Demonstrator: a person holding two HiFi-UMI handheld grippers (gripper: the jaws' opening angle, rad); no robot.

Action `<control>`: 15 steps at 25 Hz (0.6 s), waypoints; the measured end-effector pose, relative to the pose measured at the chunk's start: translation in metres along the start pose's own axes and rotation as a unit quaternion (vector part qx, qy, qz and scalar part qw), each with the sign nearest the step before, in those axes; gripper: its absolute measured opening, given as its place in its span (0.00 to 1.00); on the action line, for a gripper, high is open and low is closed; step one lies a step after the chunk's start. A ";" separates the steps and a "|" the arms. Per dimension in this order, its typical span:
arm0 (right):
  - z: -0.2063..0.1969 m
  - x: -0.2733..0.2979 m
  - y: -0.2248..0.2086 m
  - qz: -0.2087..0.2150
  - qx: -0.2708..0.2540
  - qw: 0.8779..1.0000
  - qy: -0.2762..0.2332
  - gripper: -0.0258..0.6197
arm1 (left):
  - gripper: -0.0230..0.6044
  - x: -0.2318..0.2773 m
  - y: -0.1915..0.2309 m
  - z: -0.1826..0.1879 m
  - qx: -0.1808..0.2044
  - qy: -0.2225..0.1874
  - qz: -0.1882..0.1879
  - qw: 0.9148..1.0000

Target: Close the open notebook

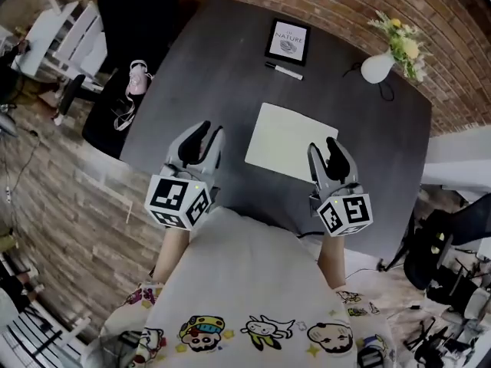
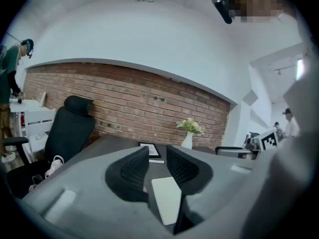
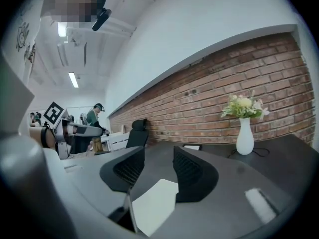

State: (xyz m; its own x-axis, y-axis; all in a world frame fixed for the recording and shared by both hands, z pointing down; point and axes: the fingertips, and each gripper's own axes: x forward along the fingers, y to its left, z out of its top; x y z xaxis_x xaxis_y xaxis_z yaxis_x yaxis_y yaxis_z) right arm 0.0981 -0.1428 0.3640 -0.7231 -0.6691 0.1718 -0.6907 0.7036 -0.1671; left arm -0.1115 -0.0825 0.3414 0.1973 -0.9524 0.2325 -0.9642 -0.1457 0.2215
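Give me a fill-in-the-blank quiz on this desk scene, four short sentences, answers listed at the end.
The flowers stand in a white ___.
The wall behind the table is red ___.
The marker lies between the framed picture and the pale ___.
The left gripper and right gripper both hold their jaws ___, gripping nothing.
Answers: vase, brick, notebook, open.

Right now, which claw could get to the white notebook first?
Probably the right claw. Its tips sit by a corner of the white notebook, while the left claw is off to the side with bare table between them. Both claws are open and empty.
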 end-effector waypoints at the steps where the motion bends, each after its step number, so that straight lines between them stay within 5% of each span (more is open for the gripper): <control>1: -0.001 -0.002 -0.005 -0.017 0.002 1.000 -0.001 0.31 | 0.20 0.008 0.000 0.000 0.003 0.004 -0.016 1.000; 10: -0.006 -0.032 -0.032 -0.167 0.038 0.985 0.002 0.31 | 0.20 0.068 -0.014 0.004 0.017 0.047 -0.152 0.987; 15: -0.015 -0.042 -0.035 -0.207 0.069 0.976 -0.003 0.31 | 0.20 0.085 -0.023 -0.006 0.022 0.074 -0.194 0.978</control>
State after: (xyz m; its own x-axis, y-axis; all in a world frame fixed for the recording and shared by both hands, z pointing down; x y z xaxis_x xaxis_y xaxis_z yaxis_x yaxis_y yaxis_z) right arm 0.1528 -0.1352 0.3775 -0.3818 -0.8906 0.2470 -0.9180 0.3342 -0.2137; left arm -0.0711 -0.1583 0.3618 0.5708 -0.7739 0.2745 -0.8173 -0.5032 0.2807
